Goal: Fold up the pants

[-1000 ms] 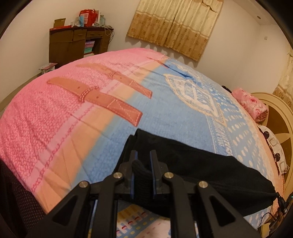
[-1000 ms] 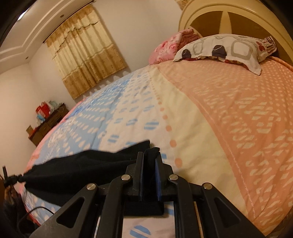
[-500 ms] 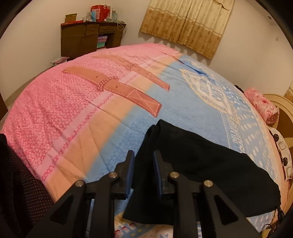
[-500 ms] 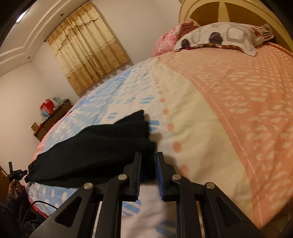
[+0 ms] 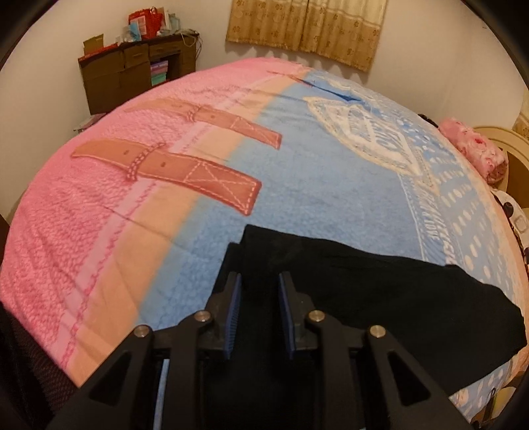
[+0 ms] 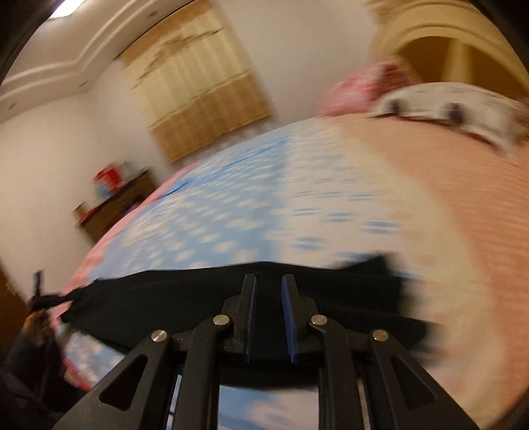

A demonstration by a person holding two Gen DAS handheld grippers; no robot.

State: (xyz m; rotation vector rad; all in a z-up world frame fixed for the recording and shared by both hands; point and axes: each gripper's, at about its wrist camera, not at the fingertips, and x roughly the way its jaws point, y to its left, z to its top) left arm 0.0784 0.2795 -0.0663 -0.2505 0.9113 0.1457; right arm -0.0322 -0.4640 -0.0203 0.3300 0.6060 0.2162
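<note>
The black pants (image 5: pixel 380 297) lie folded in a long strip across the near edge of the bed. My left gripper (image 5: pixel 259 281) is open and empty, its blue pads just above the left end of the pants. In the blurred right wrist view the pants (image 6: pixel 198 297) stretch from left to right in front of my right gripper (image 6: pixel 268 281), which is open and empty over their near edge. The other gripper (image 6: pixel 41 297) shows far left at the pants' end.
The bed's blanket (image 5: pixel 165 198) is pink on the left and blue (image 5: pixel 330 185) in the middle. Pillows (image 5: pixel 479 155) lie by the headboard (image 6: pixel 463 49). A brown cabinet (image 5: pixel 132 72) stands against the far wall, under a curtain (image 5: pixel 307 29).
Both grippers let go of the pants and opened. The pants dropped flat onto the bed. The right gripper is swinging left, blurring its view.
</note>
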